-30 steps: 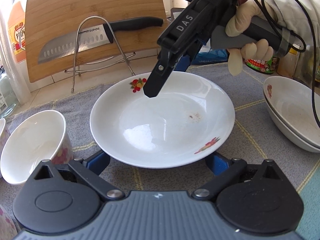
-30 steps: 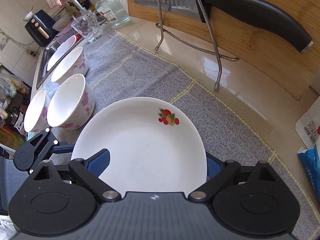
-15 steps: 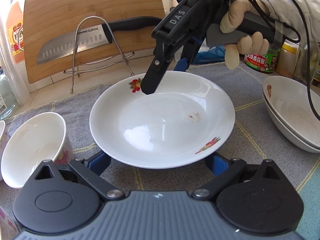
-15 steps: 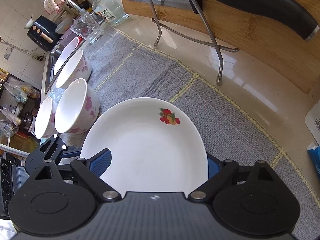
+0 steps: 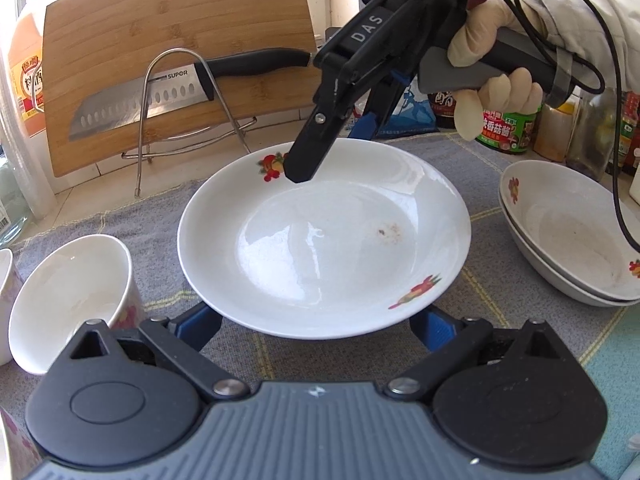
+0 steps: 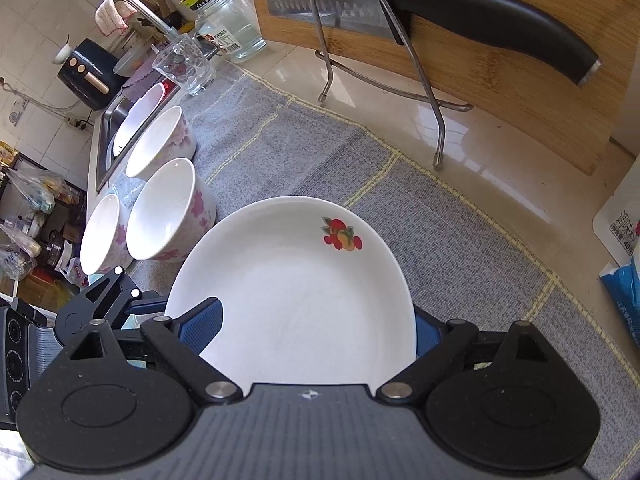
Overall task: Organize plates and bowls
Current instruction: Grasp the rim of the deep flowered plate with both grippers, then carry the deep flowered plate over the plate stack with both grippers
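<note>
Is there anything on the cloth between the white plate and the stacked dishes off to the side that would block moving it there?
Nothing visible: only bare grey cloth lies between the plate and the stacked dishes. Both grippers straddle the plate's opposite rims.

Your right gripper (image 5: 320, 152) reads "DAS" on its black body; the knife (image 5: 160, 96) blade behind your plate is stamped "SUPOR".

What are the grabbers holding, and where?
Nothing gripped. Right gripper straddles the plate's far rim, jaws open; left gripper's open fingertips hide under its near rim.
</note>
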The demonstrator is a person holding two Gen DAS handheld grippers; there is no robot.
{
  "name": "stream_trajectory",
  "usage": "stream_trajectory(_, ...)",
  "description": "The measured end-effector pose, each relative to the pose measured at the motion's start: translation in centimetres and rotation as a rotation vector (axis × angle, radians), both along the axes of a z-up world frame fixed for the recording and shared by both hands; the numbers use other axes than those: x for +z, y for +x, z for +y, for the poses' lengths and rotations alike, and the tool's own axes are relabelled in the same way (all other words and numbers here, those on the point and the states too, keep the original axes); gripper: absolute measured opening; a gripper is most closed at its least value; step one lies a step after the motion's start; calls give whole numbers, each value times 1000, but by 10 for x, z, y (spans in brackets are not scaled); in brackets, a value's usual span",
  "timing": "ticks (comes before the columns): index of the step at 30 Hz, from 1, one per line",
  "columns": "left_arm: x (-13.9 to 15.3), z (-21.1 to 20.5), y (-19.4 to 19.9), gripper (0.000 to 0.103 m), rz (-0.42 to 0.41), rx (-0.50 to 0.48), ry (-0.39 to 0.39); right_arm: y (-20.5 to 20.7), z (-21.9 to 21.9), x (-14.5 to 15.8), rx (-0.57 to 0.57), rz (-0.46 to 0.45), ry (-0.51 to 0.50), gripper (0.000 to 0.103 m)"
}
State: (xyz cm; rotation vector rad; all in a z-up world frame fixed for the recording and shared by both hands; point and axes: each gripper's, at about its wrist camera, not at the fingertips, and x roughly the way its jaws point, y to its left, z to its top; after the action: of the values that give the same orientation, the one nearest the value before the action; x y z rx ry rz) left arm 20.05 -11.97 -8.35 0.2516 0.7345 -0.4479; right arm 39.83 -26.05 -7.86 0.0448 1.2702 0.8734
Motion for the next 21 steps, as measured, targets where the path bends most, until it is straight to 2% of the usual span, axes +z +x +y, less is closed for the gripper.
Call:
stream_trajectory(11,13,-5,-13,99,23,-67,-36,-29,-18,18,-54,-30,14,97)
stream_trajectory(21,24,-18,-24,99,41,-172,-51,-62,-46,30,-147,-55,12,97)
